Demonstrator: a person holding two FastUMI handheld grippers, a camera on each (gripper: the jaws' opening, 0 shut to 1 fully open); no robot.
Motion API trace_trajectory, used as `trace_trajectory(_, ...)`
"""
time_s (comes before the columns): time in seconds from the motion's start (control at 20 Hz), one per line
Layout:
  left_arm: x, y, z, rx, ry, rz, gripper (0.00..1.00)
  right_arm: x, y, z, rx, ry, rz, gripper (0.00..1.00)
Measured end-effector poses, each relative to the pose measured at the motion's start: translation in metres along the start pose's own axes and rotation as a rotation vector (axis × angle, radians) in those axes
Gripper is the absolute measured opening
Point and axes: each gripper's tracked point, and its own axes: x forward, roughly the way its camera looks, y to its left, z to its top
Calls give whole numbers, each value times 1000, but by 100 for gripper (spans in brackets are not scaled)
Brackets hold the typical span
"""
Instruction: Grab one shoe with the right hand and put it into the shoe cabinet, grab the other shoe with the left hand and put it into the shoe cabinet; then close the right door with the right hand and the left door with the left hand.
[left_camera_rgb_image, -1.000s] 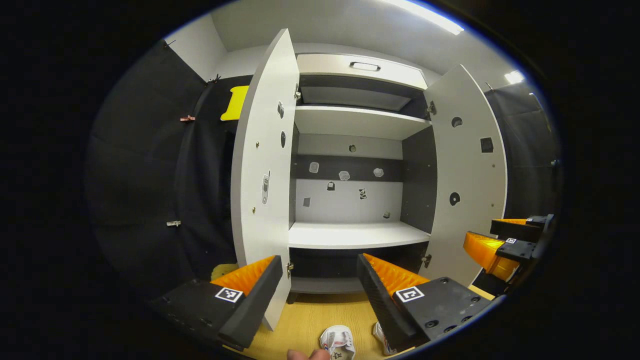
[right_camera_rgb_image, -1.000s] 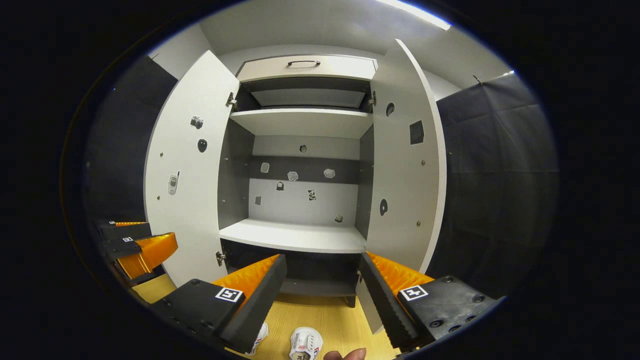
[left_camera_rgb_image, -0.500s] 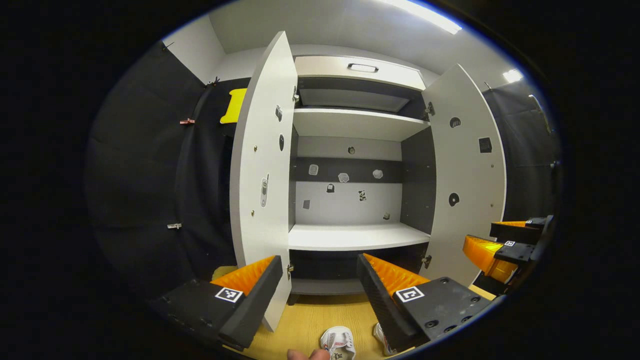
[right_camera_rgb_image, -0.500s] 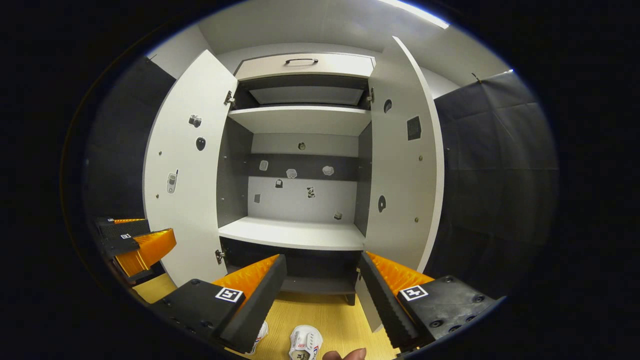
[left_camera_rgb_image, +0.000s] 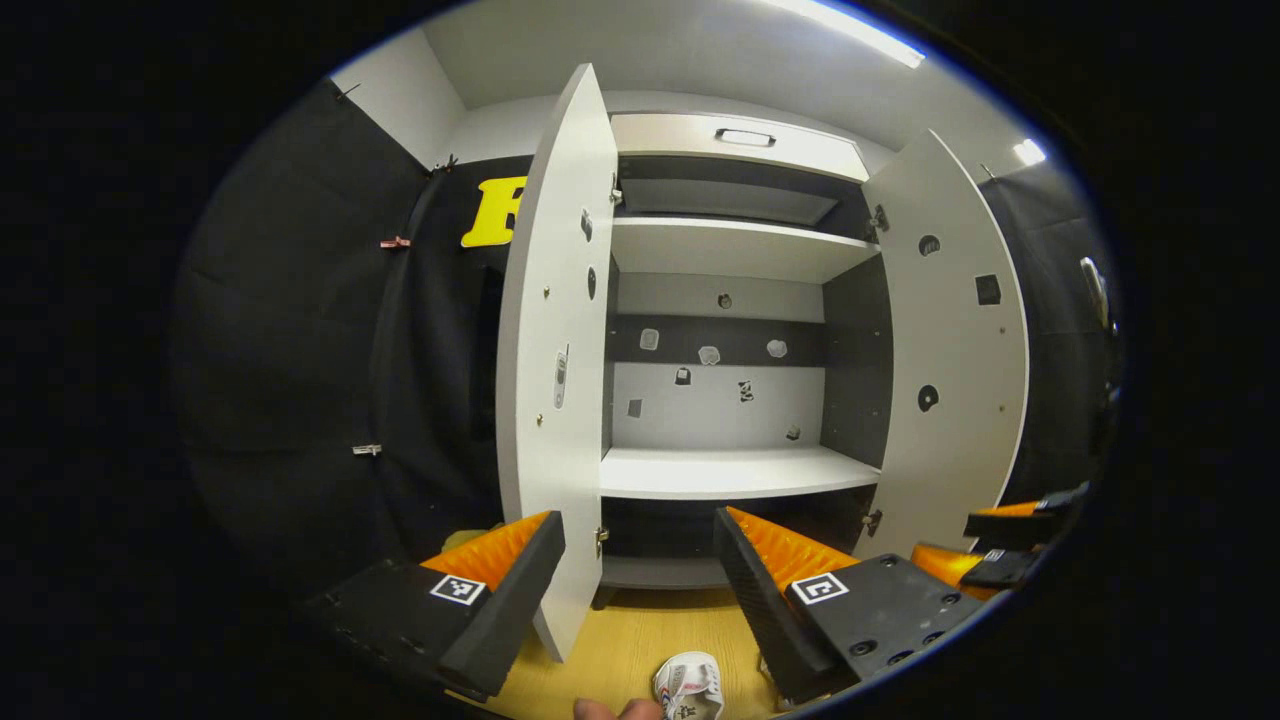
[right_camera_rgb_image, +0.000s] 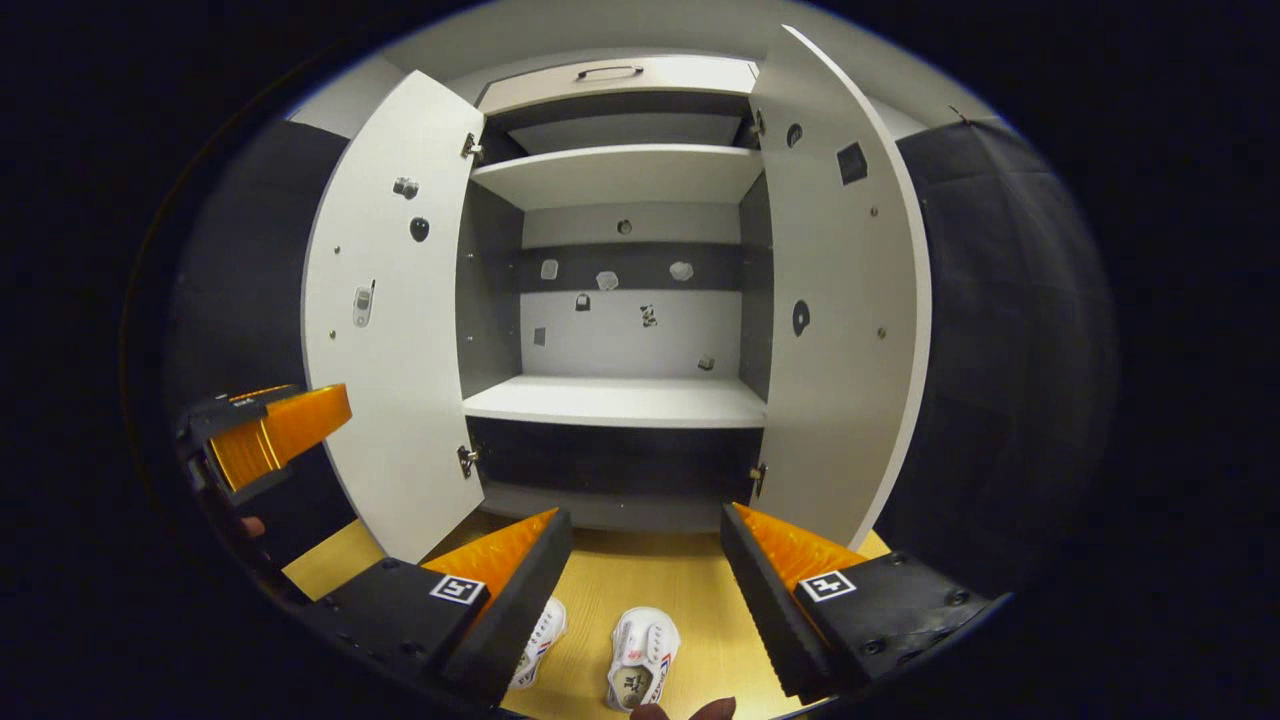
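Observation:
Two small white shoes lie side by side on the wooden floor before the shoe cabinet. One shoe sits between my right gripper's fingers' lines, the other shoe is half hidden by its left finger. My right gripper hangs open above them, holding nothing. The left gripper is open too, with one shoe low in its view. Both cabinet doors stand wide: left door, right door. The shelf is bare. The left gripper also appears at the left of the right gripper view.
The cabinet has an upper shelf and a top drawer with a handle. Small stickers dot its back wall and doors. Black cloth walls flank it on both sides. A fingertip pokes in at the bottom edge.
My right gripper has tilted down and come lower, so both shoes now show more fully. The left gripper has shifted slightly left; the right gripper sits lower in its view.

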Motion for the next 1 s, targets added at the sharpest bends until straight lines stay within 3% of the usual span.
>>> trace_trajectory(0.35, 6, 20, -13, 10, 8, 64, 95, 6, 17, -132, 95, 282, 36, 96)
trace_trajectory(0.5, 5, 23, -19, 13, 15, 78, 95, 11, 12, -199, 140, 428, 5, 77)
trace_trajectory(0.55, 4, 23, -23, 15, 20, 79, 95, 12, 11, -217, 153, 463, -7, 66)
trace_trajectory(0.6, 4, 23, -25, 20, 27, 79, 95, 13, 10, -229, 165, 481, -16, 62)
trace_trajectory(0.75, 2, 22, -34, 35, 40, 74, 95, 23, 4, -263, 163, 512, -48, 36)
trace_trajectory(0.85, 2, 22, -40, 47, 52, 73, 95, 28, 6, -281, 168, 546, -50, 36)
trace_trajectory(0.9, 2, 23, -42, 50, 60, 75, 95, 32, 7, -289, 166, 557, -55, 27)
trace_trajectory(0.95, 1, 24, -45, 51, 65, 77, 95, 36, 6, -296, 160, 560, -62, 36)
trace_trajectory(1.0, 0, 25, -47, 55, 69, 80, 95, 40, 6, -301, 155, 562, -68, 37)
